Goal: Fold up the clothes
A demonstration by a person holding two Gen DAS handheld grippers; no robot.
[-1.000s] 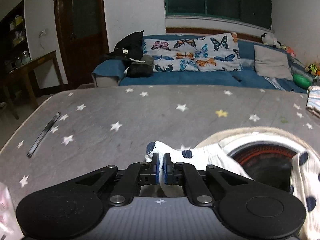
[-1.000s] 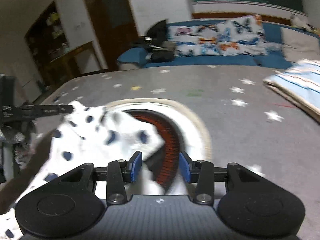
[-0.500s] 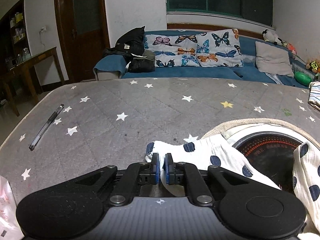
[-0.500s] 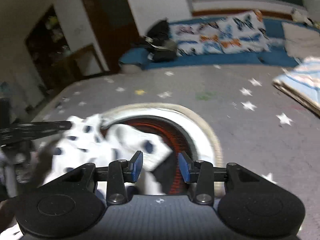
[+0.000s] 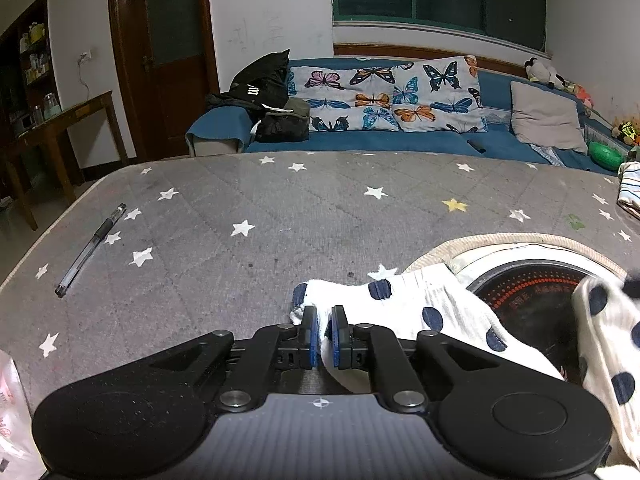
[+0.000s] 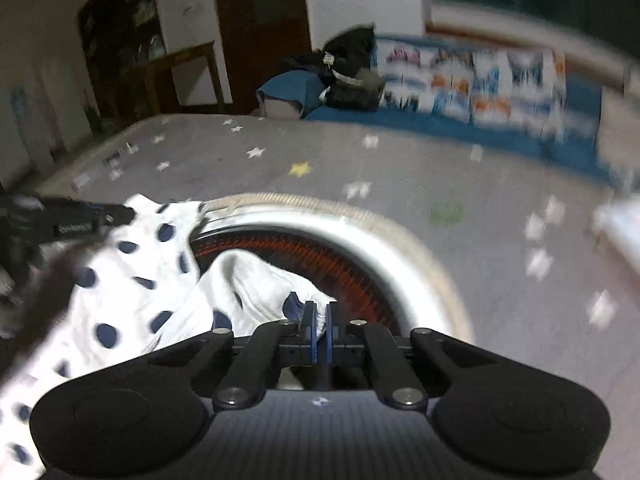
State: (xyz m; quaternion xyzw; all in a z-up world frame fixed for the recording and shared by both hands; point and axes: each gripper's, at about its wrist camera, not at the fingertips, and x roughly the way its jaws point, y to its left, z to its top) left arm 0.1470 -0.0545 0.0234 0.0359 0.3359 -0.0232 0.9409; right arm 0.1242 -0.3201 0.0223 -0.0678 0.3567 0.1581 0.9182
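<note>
Pinching a white dotted garment (image 5: 404,300) at one edge, the left gripper (image 5: 324,334) stays clamped; the right gripper (image 6: 319,330) clamps another fold over the round heater (image 6: 360,264).

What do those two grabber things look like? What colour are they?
Both look alike. The left gripper and the right gripper are black, with two thin jointed fingers tipped with blue pads. Silver screws sit at the joints. Behind each are two big round black lobes and a ribbed grey body with a small crosshair mark. No sleeves or cables show.

Pen (image 5: 90,251) alone on open left bedspread (image 5: 260,216)
</note>
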